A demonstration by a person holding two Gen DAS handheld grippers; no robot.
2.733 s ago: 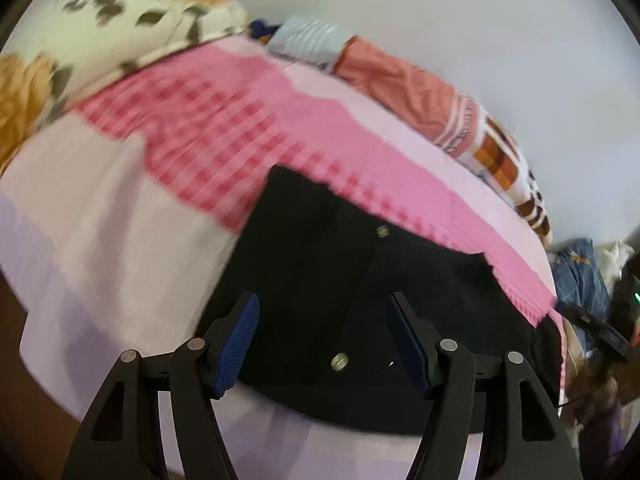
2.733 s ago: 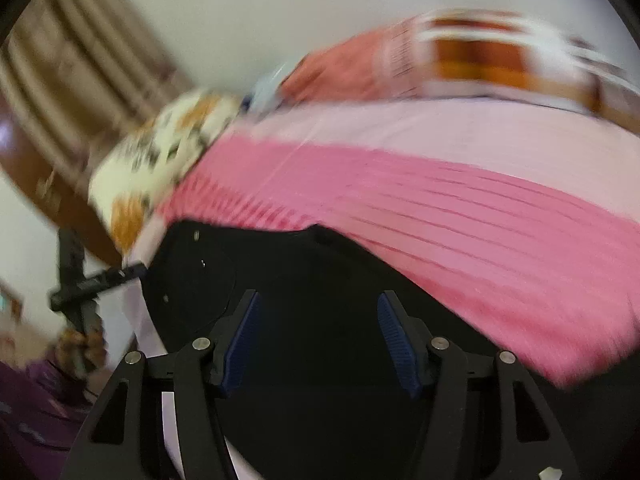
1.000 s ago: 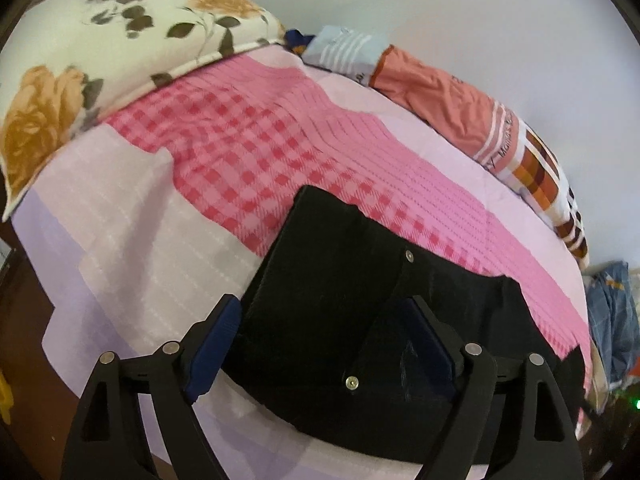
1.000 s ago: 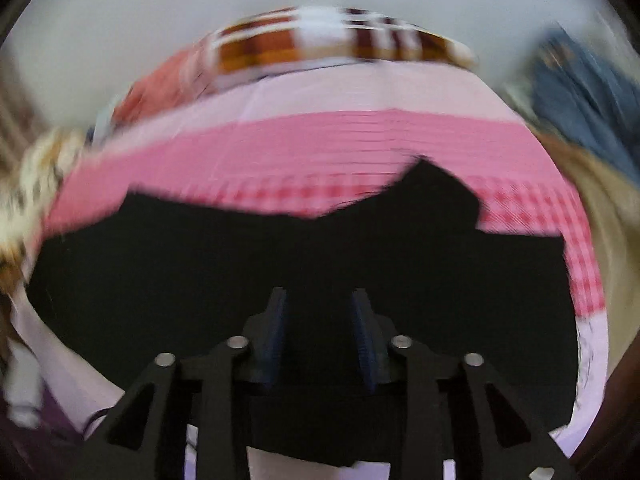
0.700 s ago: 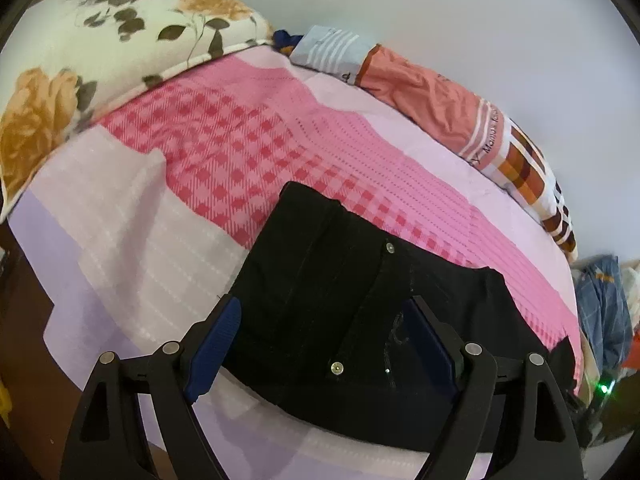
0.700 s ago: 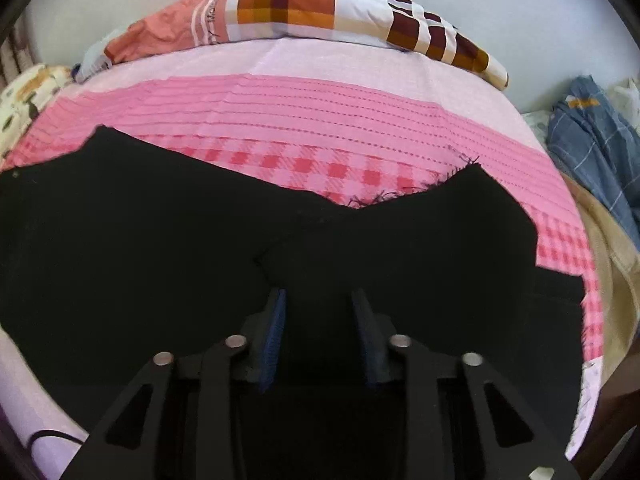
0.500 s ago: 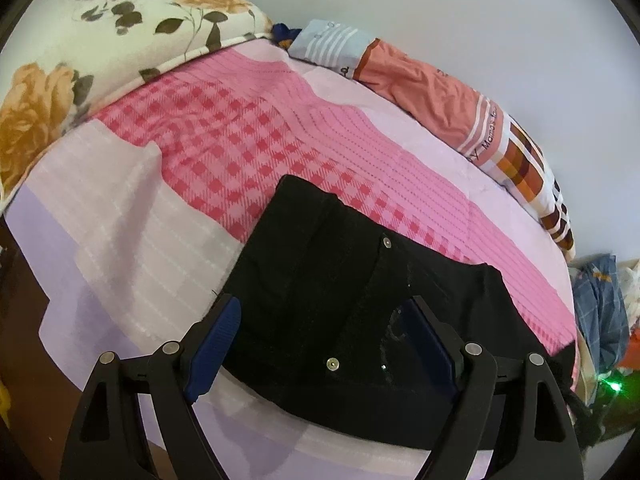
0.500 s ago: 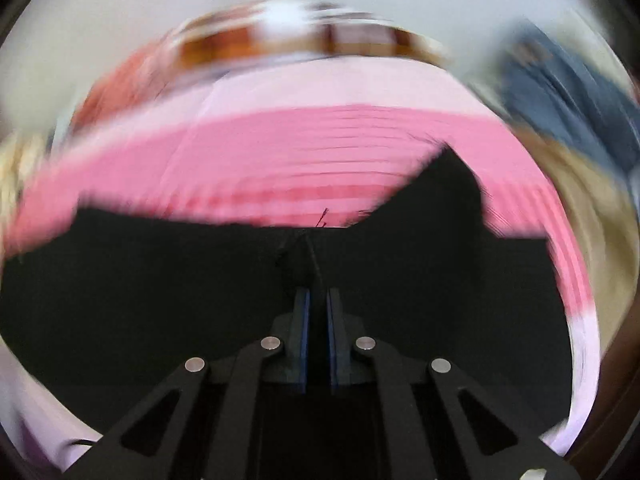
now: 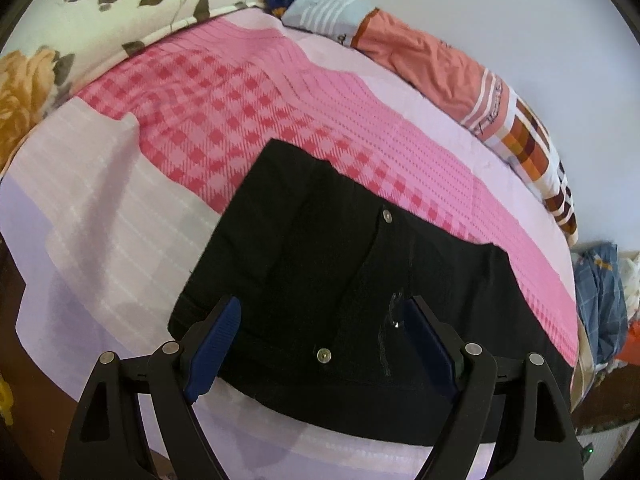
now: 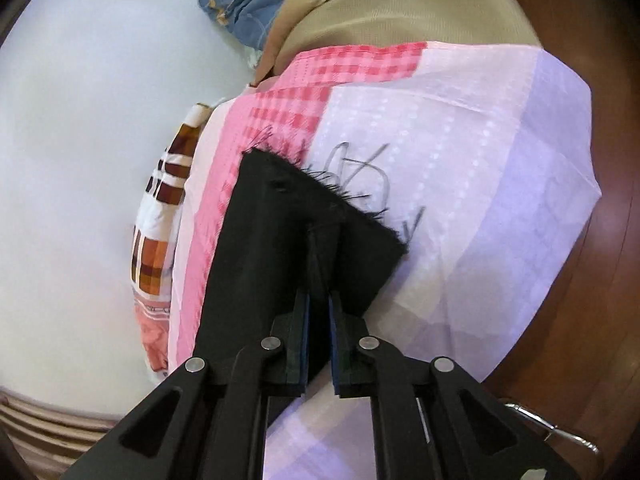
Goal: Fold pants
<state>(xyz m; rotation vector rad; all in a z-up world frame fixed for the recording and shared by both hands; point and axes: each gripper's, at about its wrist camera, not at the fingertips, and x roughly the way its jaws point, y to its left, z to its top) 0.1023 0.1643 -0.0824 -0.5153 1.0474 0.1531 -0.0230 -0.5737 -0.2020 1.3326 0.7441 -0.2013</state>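
The right gripper [image 10: 318, 332] is clenching a pinched fold of the black pants [image 10: 280, 248], its two blue-padded fingers [image 10: 303, 344] standing nearly together with the dark cloth squeezed between them. The cloth is rising ahead of the fingertips to a frayed hem [image 10: 340, 196], whose loose threads are trailing over the bedsheet [image 10: 460, 200]. To the right of this gripper the sheet is showing pale lilac and pink bands and is draping over the wooden bed frame [image 10: 580, 300]. Beyond the hem a tan cushion [image 10: 400, 8] and a blue checked garment [image 10: 248, 0] are lying. Off to the left a patchwork pillow [image 10: 160, 220] is lying along the white wall [image 10: 80, 120].

The left gripper [image 9: 320, 340] is hanging released, its blue-padded fingers [image 9: 212, 344] standing wide apart, gripping nothing. Between and just ahead of them the waist end of the pants [image 9: 320, 272] is lying flat on the bedsheet [image 9: 100, 240], with two metal buttons [image 9: 323, 356] showing. Past the pants the sheet is turning to pink checks. Farther out to the left a flowered pillow [image 9: 100, 20] is resting, and ahead to the right an orange pillow [image 9: 420, 64] is lying along the wall [image 9: 520, 0].
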